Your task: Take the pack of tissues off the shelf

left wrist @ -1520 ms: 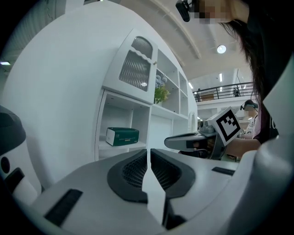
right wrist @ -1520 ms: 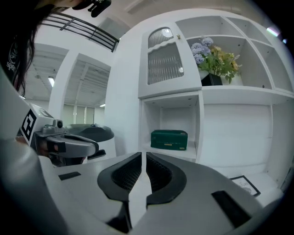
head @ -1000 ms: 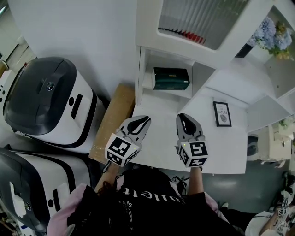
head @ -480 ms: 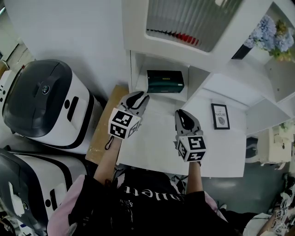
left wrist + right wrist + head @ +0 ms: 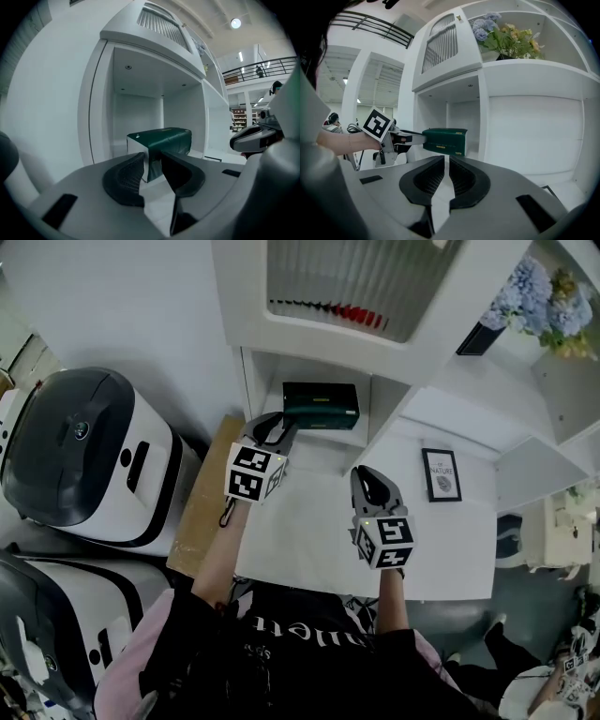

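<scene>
Dark green, the box-shaped pack of tissues (image 5: 321,406) lies on the white shelf board (image 5: 323,435) inside the lowest alcove of the white shelf unit. Its long side runs along the board's front edge and both its ends stand clear of the alcove's side walls. It is not yet lifted.

The left gripper (image 5: 272,426) hovers just off the board's front left corner and points at the pack's near end. Its dark ribbed jaws have just been opening and now stand spread. In the left gripper view the pack shows through the gap ahead of the tips, not between the pads. From the right gripper view the tips look very close to the pack's left end, though I cannot tell whether they touch.

The right gripper (image 5: 373,486) hangs over the middle of the white tabletop (image 5: 300,531), jaws pressed together on nothing. A small black-framed picture (image 5: 441,474) lies near the tabletop's right edge.

This looks like the reach, with the grasp to follow. The next move calls for the spread jaws to slide in level around the pack's end, close firmly, then draw it out past the board's front edge, clear of the alcove's ceiling.
</scene>
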Demonstrator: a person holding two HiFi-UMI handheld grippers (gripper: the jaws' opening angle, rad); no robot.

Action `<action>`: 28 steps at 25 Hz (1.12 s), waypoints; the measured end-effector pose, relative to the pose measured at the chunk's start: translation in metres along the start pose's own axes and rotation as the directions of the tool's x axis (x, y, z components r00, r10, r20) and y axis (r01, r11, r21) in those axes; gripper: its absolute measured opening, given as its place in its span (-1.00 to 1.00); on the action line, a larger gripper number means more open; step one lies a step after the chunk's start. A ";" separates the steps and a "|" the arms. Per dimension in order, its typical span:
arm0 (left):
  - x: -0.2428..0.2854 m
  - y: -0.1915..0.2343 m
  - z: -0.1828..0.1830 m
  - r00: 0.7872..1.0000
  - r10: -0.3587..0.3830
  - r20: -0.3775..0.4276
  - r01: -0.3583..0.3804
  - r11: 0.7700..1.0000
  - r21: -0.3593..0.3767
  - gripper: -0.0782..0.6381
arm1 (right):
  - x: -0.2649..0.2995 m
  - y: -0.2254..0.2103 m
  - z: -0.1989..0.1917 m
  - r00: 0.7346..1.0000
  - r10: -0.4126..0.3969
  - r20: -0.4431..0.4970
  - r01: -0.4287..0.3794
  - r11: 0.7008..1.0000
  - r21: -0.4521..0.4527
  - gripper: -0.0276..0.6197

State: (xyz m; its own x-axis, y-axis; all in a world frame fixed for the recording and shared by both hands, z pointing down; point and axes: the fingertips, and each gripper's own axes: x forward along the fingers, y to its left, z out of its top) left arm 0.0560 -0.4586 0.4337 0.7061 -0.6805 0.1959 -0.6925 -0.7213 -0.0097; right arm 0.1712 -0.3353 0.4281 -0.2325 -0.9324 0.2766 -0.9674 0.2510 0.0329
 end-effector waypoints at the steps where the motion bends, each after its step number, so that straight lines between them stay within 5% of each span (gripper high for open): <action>1: 0.000 0.002 0.000 1.000 0.008 -0.001 -0.008 1.000 -0.002 -0.43 | 0.000 -0.002 -0.001 1.000 0.000 -0.001 0.000 1.000 0.002 -0.72; 22: -0.038 0.000 -0.011 1.000 0.000 -0.018 0.000 1.000 0.023 -0.56 | 0.040 -0.012 0.017 0.991 0.127 0.034 -0.124 0.988 -0.091 -0.70; 26: -0.048 0.003 -0.015 1.000 0.009 -0.012 -0.009 1.000 0.007 -0.56 | 0.060 -0.009 0.017 0.984 0.177 0.005 -0.174 0.971 -0.162 -0.33; 28: -0.051 0.004 -0.017 1.000 0.014 -0.013 -0.014 1.000 0.004 -0.57 | 0.070 -0.006 0.017 0.981 0.195 -0.004 -0.192 0.965 -0.178 -0.31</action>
State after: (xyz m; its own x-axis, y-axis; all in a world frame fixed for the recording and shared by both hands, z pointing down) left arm 0.0148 -0.4246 0.4403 0.6945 -0.6886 0.2086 -0.7016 -0.7124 -0.0161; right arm 0.1590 -0.4062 0.4304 -0.4159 -0.8648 0.2814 -0.8711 0.4677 0.1498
